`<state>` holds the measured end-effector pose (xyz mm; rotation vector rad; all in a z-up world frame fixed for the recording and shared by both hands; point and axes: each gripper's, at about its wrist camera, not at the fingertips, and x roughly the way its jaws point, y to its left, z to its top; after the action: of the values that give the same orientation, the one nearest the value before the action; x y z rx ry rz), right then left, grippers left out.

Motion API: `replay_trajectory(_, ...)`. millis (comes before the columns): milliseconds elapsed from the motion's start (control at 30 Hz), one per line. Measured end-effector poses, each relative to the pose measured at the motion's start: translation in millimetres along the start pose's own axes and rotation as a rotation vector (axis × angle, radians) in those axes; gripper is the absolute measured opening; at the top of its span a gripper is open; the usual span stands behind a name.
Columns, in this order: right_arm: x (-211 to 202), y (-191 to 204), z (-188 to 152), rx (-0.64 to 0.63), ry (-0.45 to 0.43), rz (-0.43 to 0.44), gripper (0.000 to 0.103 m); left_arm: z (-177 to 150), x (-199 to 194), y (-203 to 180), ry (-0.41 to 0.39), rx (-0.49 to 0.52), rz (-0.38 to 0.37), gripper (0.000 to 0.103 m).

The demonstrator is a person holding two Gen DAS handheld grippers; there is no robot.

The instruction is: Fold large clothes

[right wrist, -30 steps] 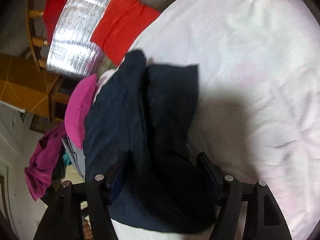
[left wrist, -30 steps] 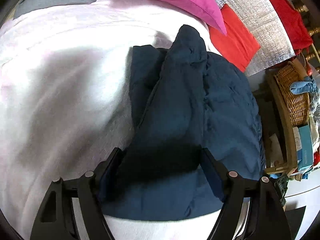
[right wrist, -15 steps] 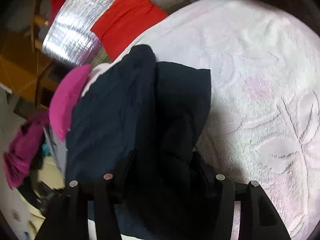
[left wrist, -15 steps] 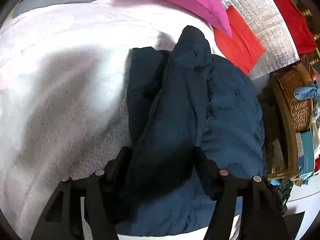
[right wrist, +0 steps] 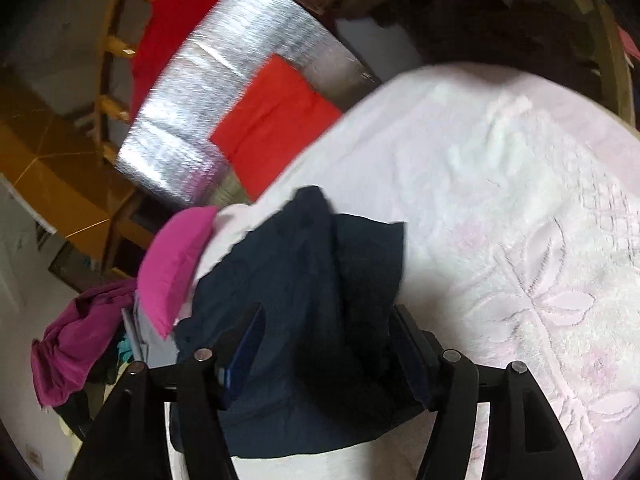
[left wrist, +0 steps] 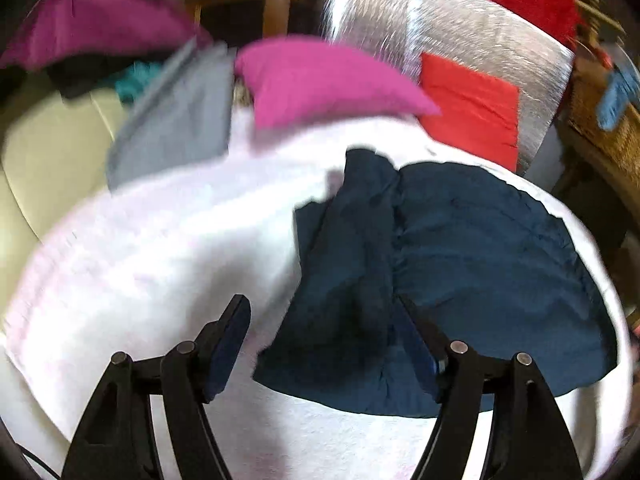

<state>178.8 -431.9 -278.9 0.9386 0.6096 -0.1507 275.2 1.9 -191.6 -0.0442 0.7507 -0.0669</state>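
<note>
Right now your left tool [left wrist: 324, 344] has its fingers spread wide, and nothing is clamped between them. Its left finger [left wrist: 228, 344] hangs over bare white blanket [left wrist: 152, 248], while the right finger [left wrist: 420, 352] sits over the near edge of the navy garment [left wrist: 480, 248]; whether it touches the cloth you cannot tell from this view. The garment's raised middle fold runs away from the tool, between the two fingers but nearer the right one.

Your right tool [right wrist: 324, 348] is likewise apart, with both fingers straddling a bunched ridge of the garment [right wrist: 304, 280]. The cloth fills most of the gap, yet the pads are not pressed onto it on either side, so it is not gripped.

The garment lies partly folded on the blanket [right wrist: 500, 200], near its far edge, its flatter half spread to the right in the left view. A pink pillow [left wrist: 320, 80] rests just beyond it, with a grey cloth [left wrist: 176, 120] beside that. Further out, a red cloth [left wrist: 472, 108] lies against a silver foil sheet [left wrist: 460, 32]. A magenta garment [right wrist: 76, 340] hangs off to the side, well apart from the navy one. Both views are blurred.
</note>
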Motion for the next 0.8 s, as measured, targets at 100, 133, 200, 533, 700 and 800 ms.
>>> replay_trajectory(100,-9,23,-10,-0.085,-0.029,0.035,0.061,-3,-12,-12,-0.077,0.083,0.033,0.078)
replay_trajectory(133,-11,29,-13,-0.115,-0.03,0.038,0.051,-4,-15,-15,-0.093,0.092,0.036,0.078)
replay_trajectory(200,-6,42,-21,-0.17,-0.011,0.029,0.045,-4,-17,-19,-0.115,0.109,0.041,0.078)
replay_trajectory(533,75,35,-43,-0.195,0.271,-0.157,0.043,-1,-7,-24,-0.118,0.124,0.07,0.078)
replay_trajectory(700,78,39,-45,-0.243,0.278,-0.168,0.044,0,-3,-26,-0.119,0.144,0.081,0.078)
replay_trajectory(800,70,38,-41,-0.224,0.284,-0.129,0.045,0,-1,-25,-0.114,0.145,0.085,0.078)
